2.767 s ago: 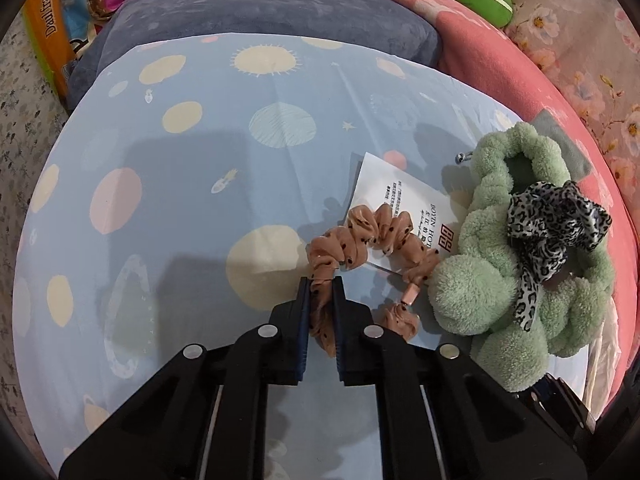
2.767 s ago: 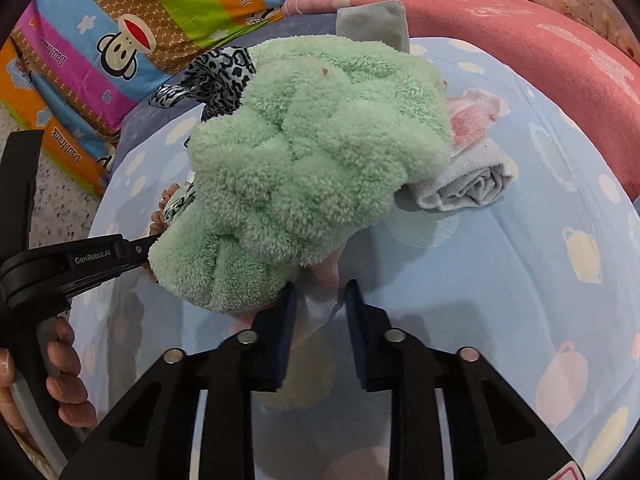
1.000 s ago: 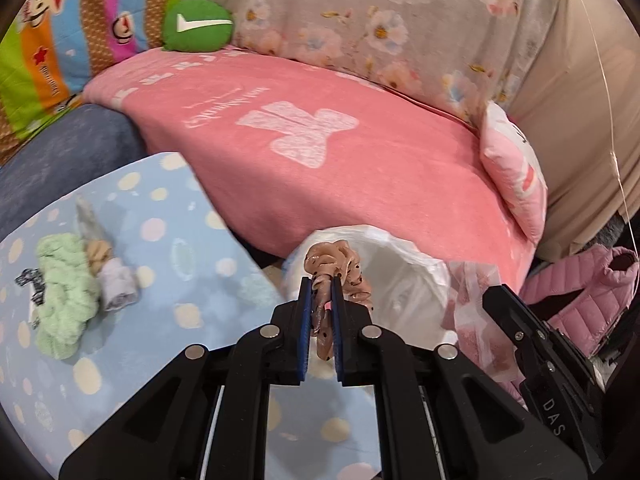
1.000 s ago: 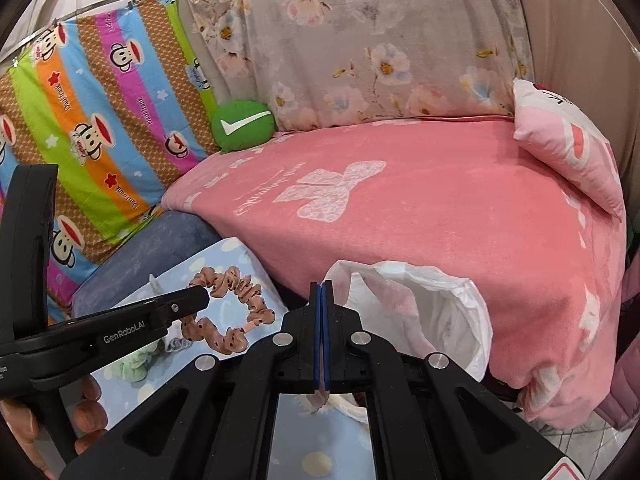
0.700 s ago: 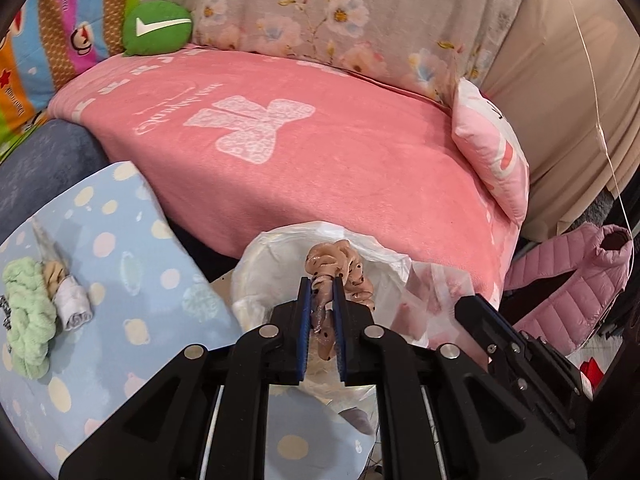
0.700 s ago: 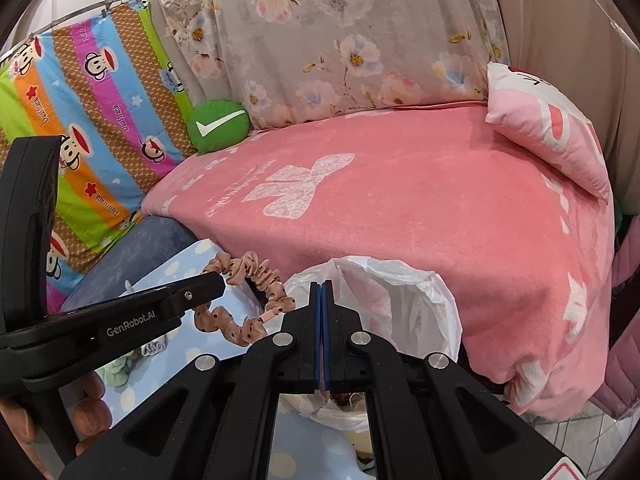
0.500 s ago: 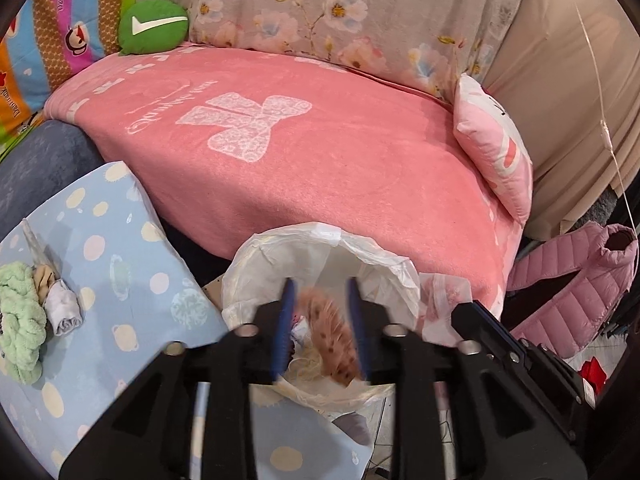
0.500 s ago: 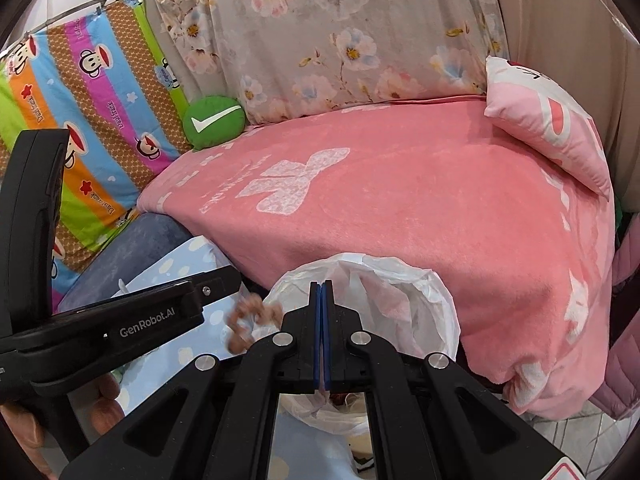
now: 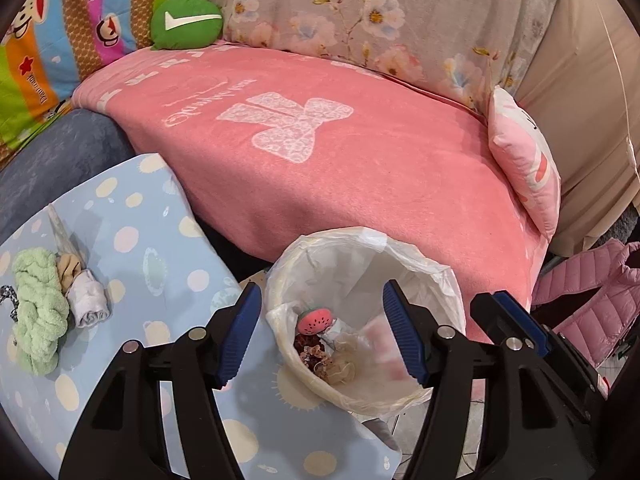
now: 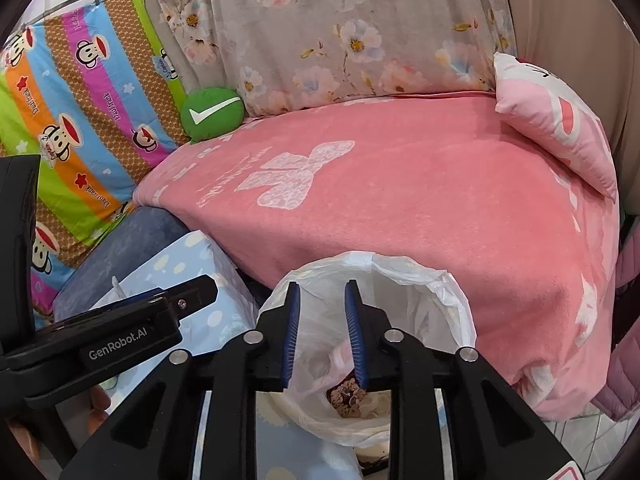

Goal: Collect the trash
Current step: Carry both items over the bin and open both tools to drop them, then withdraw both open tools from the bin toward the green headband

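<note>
Right now the pink blanket [image 9: 360, 168] over the bed fills most of both views, with the floral cushion [image 9: 380, 20] behind it and the striped monkey-print cloth [image 10: 72, 128] off to my left. My worktop [image 9: 132, 240], under a pale blue spotted cover, sits just beside the bed's edge. Between the two stands the trash bin [image 9: 448, 280], lined with a white plastic bag whose rim folds over the top.

My left gripper [image 9: 326, 334] hangs above the bin's mouth with its blue pads spread wide and nothing between them. My right gripper [image 10: 322, 332] is above the same bin, also released, its pads parted by a narrower gap and holding nothing.

On the far left of the worktop lies a green fluffy headband [image 9: 38, 308], touching a rolled grey cloth [image 9: 90, 300] and a small tan piece [image 9: 68, 272] just behind that. A round green cushion [image 10: 212, 114] with a white tick rests at the back of the bed, and a pink pillow [image 10: 556, 120] leans at the bed's right end.

Down inside the bin, the brown spotted scrunchie [image 9: 312, 354] lies on the bottom among crumpled wrappers, next to a small watermelon-patterned piece [image 9: 316, 320]. From the right wrist, the scrunchie [image 10: 348, 396] shows just below my right pad.
</note>
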The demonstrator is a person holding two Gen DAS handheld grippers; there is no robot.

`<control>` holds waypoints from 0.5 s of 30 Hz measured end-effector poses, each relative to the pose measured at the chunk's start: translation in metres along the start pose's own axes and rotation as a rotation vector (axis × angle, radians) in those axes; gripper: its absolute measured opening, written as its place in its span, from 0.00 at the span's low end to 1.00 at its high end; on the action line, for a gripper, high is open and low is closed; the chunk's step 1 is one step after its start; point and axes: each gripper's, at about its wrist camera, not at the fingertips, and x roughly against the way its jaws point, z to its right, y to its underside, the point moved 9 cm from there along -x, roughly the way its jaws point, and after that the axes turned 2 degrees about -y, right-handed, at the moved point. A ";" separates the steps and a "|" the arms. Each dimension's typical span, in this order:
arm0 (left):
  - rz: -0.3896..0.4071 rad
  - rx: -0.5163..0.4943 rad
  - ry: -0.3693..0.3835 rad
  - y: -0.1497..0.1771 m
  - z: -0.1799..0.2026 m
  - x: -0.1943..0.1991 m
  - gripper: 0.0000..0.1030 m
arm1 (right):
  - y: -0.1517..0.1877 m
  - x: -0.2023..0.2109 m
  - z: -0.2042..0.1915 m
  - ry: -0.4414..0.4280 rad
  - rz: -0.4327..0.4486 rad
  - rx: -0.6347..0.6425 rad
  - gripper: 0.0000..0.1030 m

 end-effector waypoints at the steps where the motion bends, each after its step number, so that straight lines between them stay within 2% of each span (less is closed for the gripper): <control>1: -0.001 0.006 0.000 0.000 -0.003 0.000 0.58 | 0.001 0.001 -0.002 0.001 0.000 0.006 0.27; 6: -0.002 0.028 -0.008 0.003 -0.016 0.004 0.58 | 0.002 0.003 -0.011 0.001 0.001 0.019 0.36; 15: 0.000 0.071 -0.026 0.012 -0.045 0.016 0.58 | 0.009 0.008 -0.030 -0.008 -0.005 0.038 0.43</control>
